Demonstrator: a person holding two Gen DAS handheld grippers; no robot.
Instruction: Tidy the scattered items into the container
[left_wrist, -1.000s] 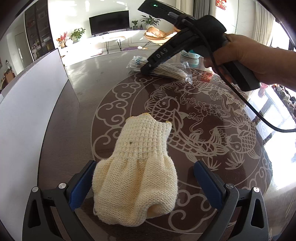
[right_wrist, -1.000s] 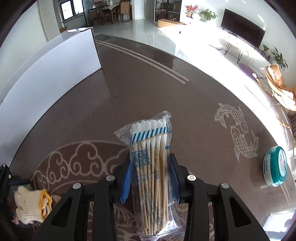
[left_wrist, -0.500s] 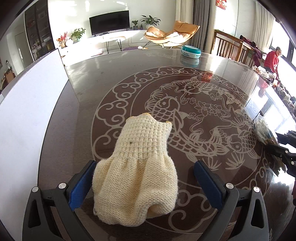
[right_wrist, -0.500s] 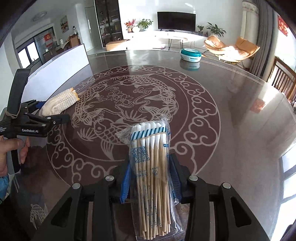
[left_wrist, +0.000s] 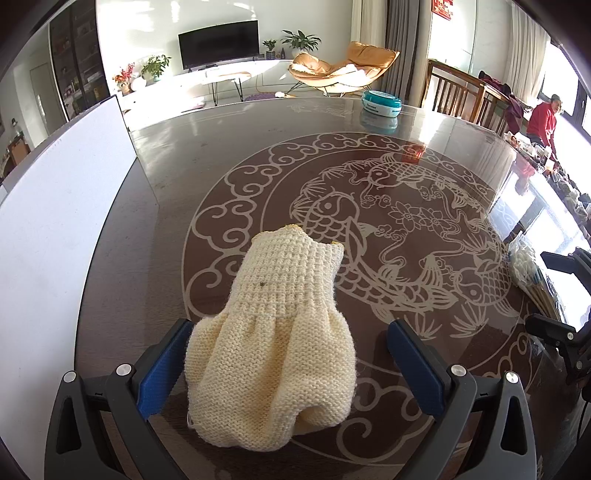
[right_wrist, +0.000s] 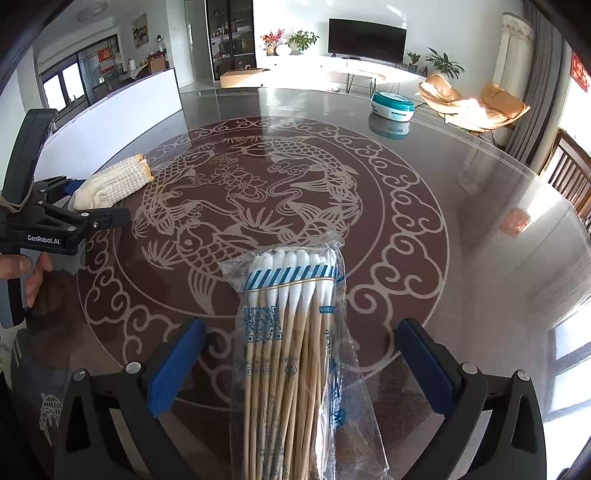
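- White container wall (left_wrist: 55, 229) sits at the far left of your left-wrist view, along the counter (left_wrist: 229, 147) edge. No item can be seen inside it from these views, so the task reads as barely started.
- Your left gripper (left_wrist: 288, 354) hasn't budged over the last second: jaws spread wide, the cream knit glove (left_wrist: 273, 332) lying between them on the counter. The left pad looks right against the knit, the right pad stands clear. Released, not grasping.
- Glove is near the container, same spot as before, not yet lifted.
- Big change is on your right: a second ago the right gripper (right_wrist: 295, 354) was clenched on the cotton swab pack (right_wrist: 291, 332) far across the counter; it has since carried the pack to the near side.
- Now its jaws are opening, both pads well off the plastic. The pack is still between them, lying flat on the counter, let go.
- So the swabs were set down on the counter, not in the container. My guess is a regrip or staging drop; that item still needs a pickup and a trip left.
- Teal round tin (right_wrist: 391, 105) is at the far edge of the counter, well apart from both grippers, untouched.
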